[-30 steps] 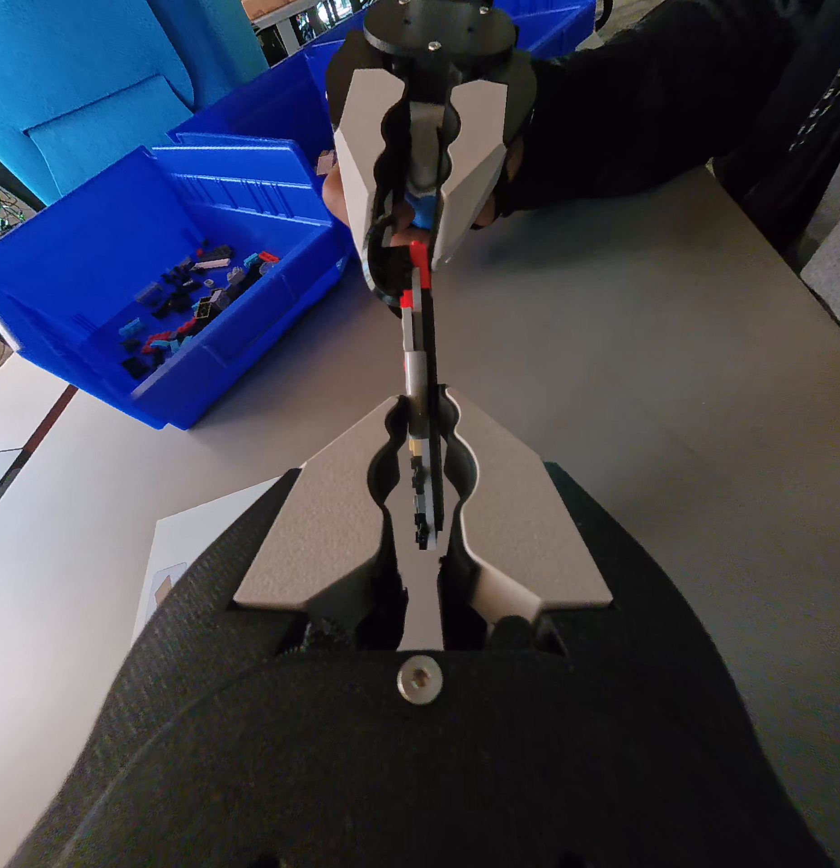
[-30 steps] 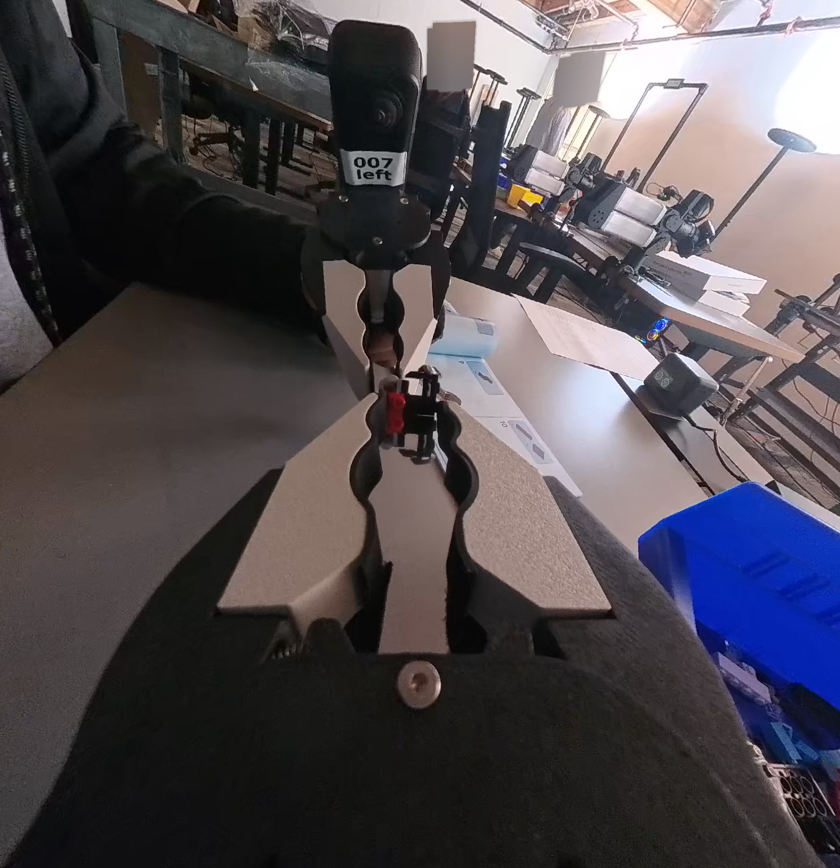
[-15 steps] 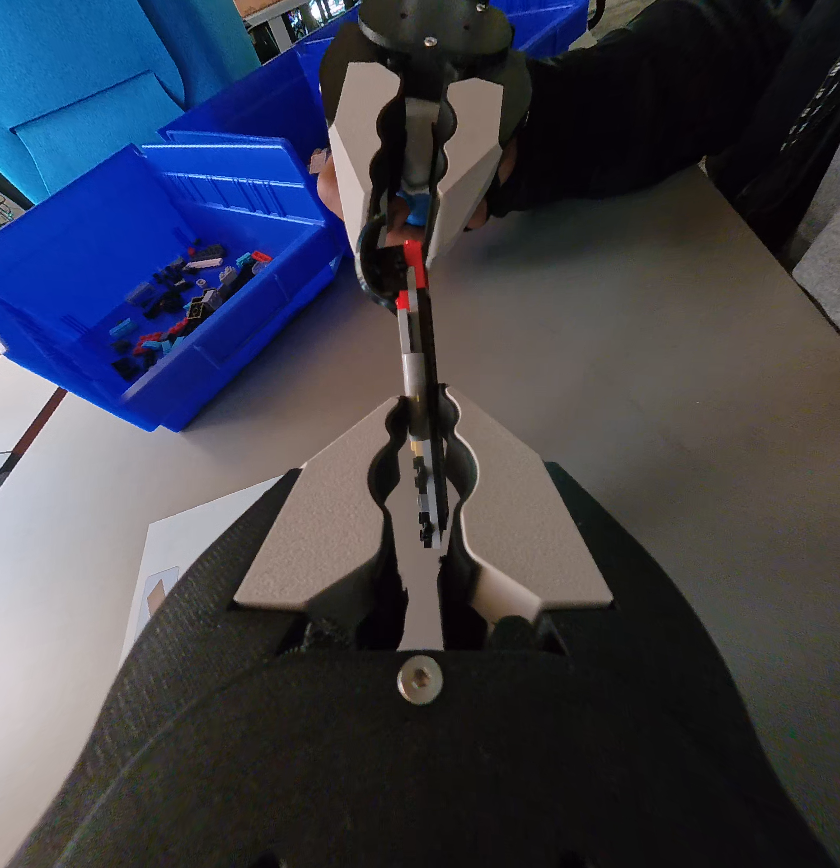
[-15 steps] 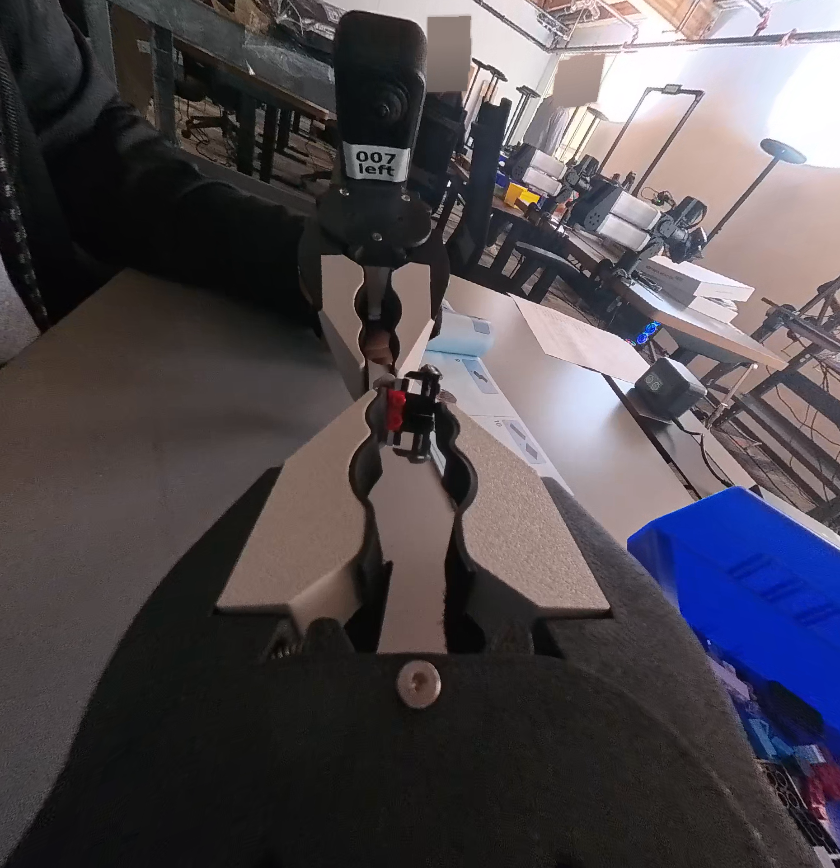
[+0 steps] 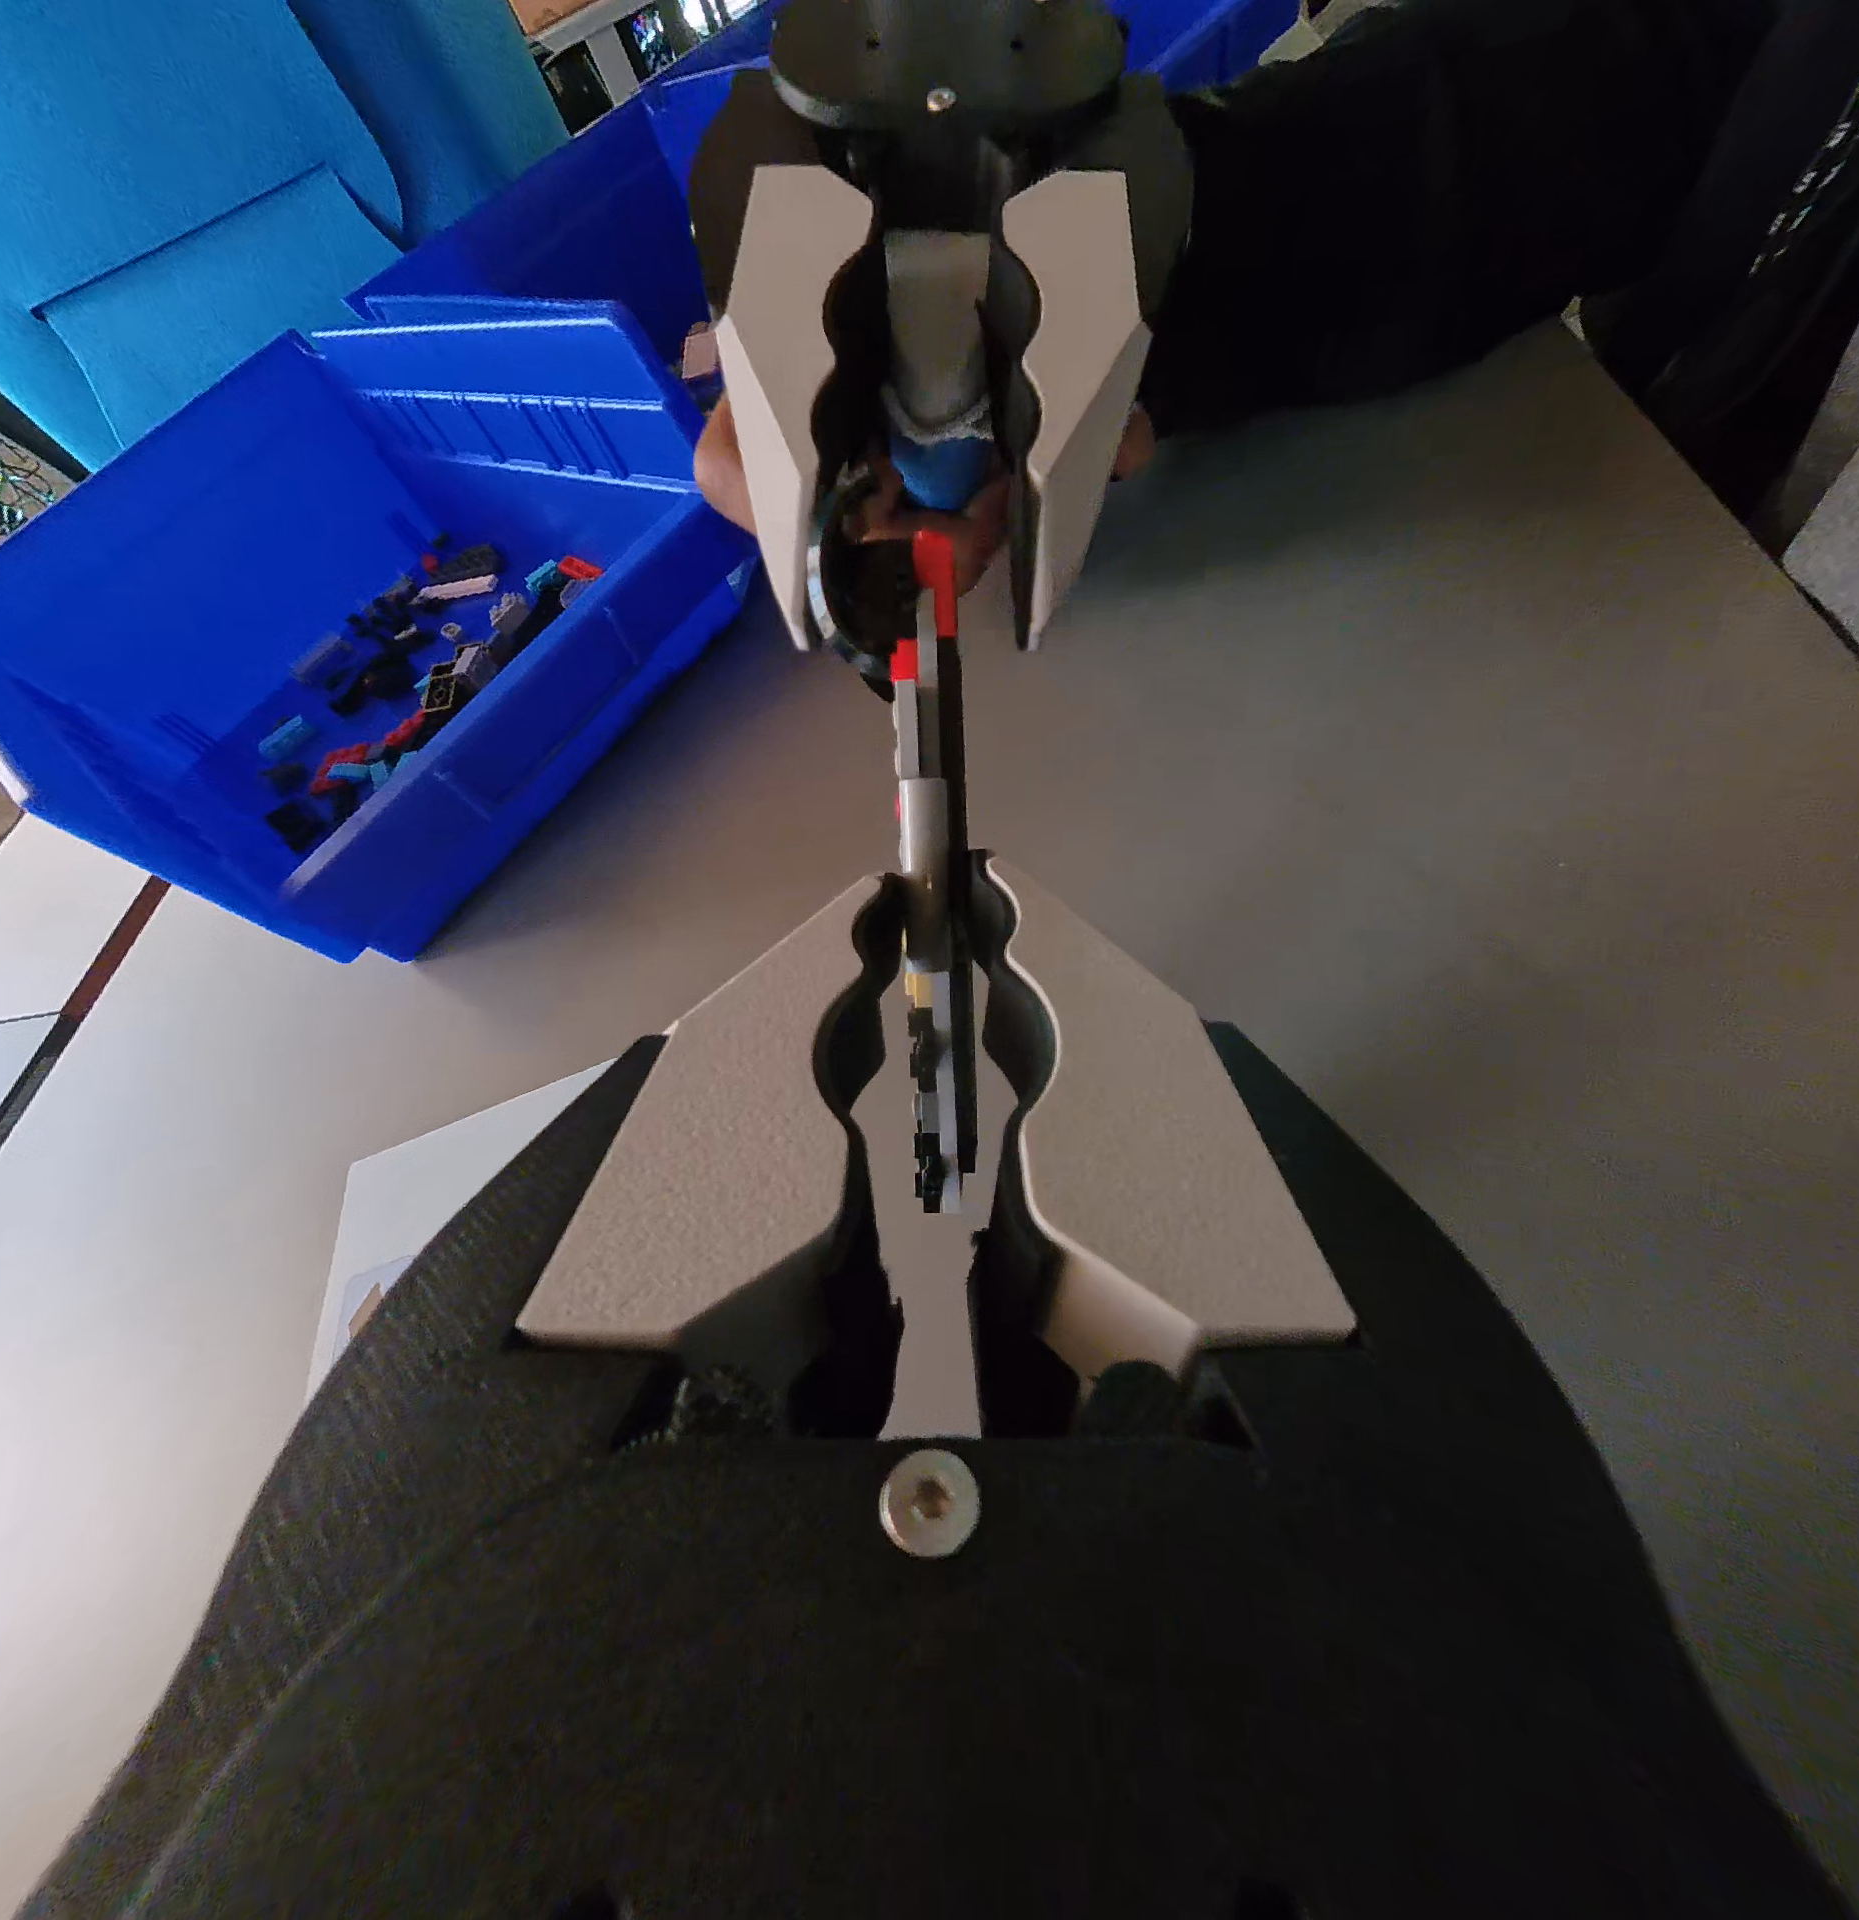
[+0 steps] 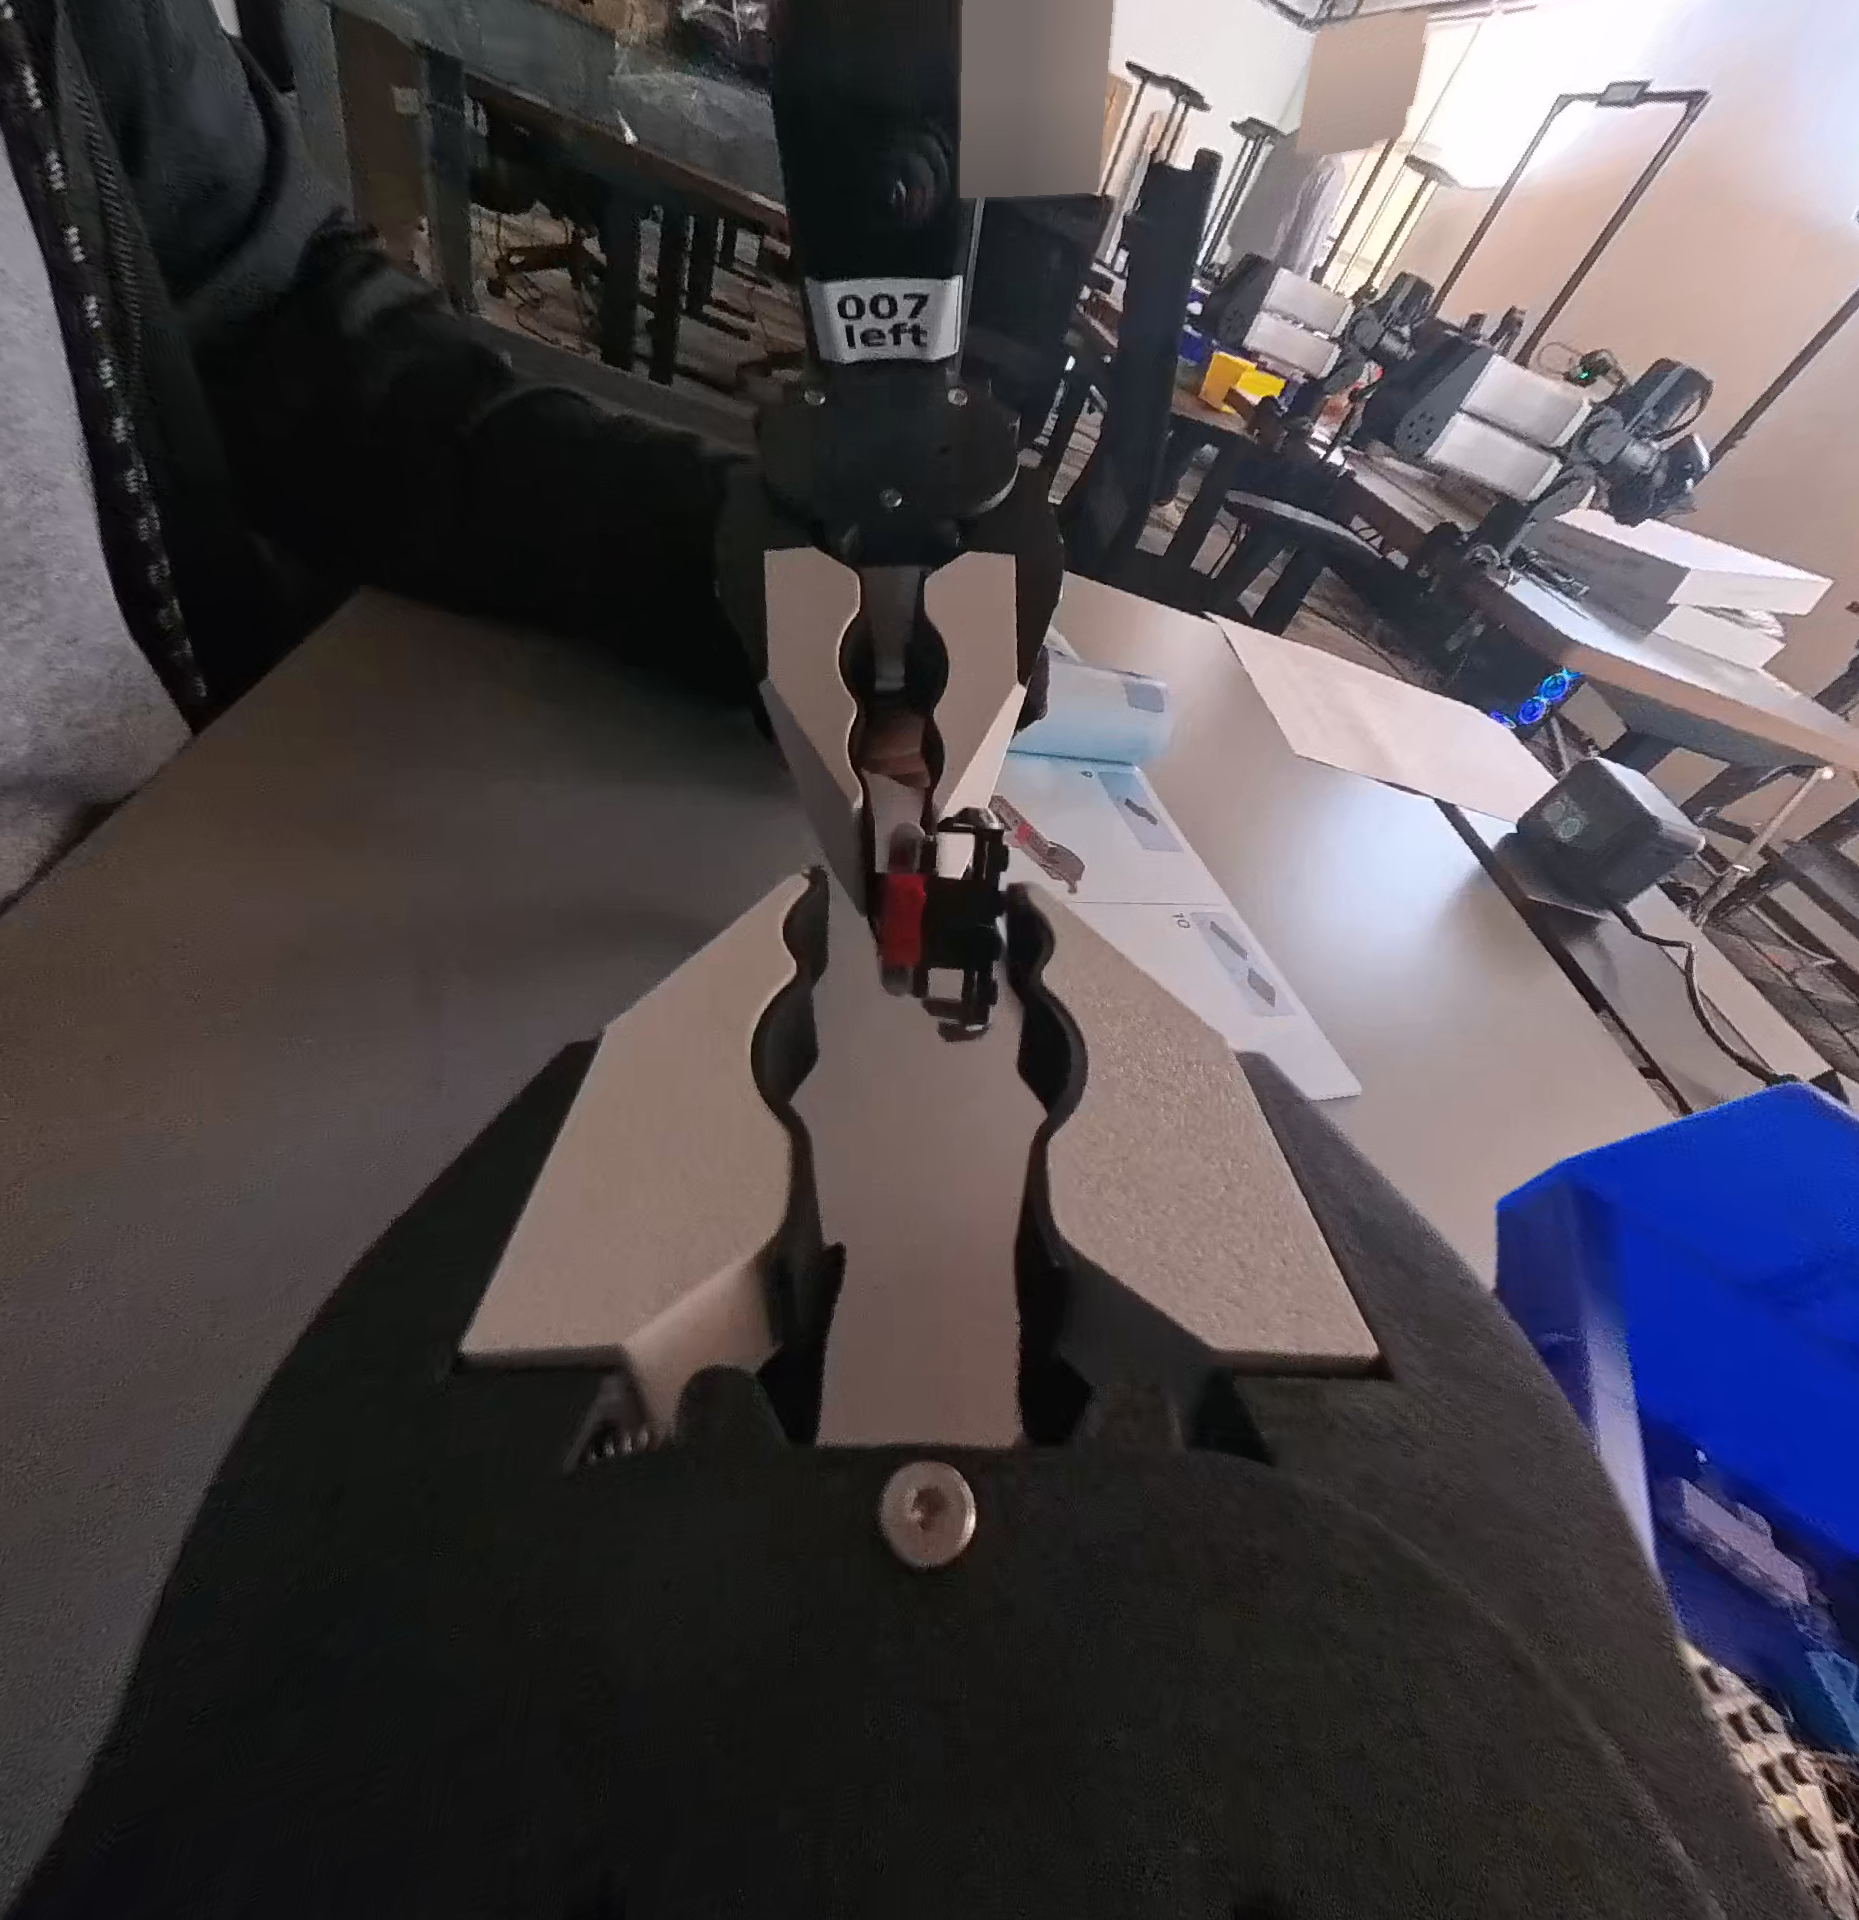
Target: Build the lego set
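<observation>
A grey table (image 5: pixel 1424 831) carried a blue parts bin (image 5: pixel 229 582) of loose bricks (image 5: pixel 426 665) to one side and an instruction sheet (image 6: pixel 1143 904) on the far side. Above the tabletop, the left gripper (image 5: pixel 930 904) had its jaws drawn narrow on the near end of a long, thin lego assembly (image 5: pixel 930 748) of grey, black and red pieces. The right gripper (image 6: pixel 920 935) faced it, jaws a little wider, closed around the far end with its red brick (image 6: pixel 901 914) and black clip parts (image 6: pixel 966 935). The strip looked light and stiff but likely to snap apart at its stud joints under bending. Holds near each end, squeezing the flat sides, seemed soundest, with any pressing done straight along the studs.
</observation>
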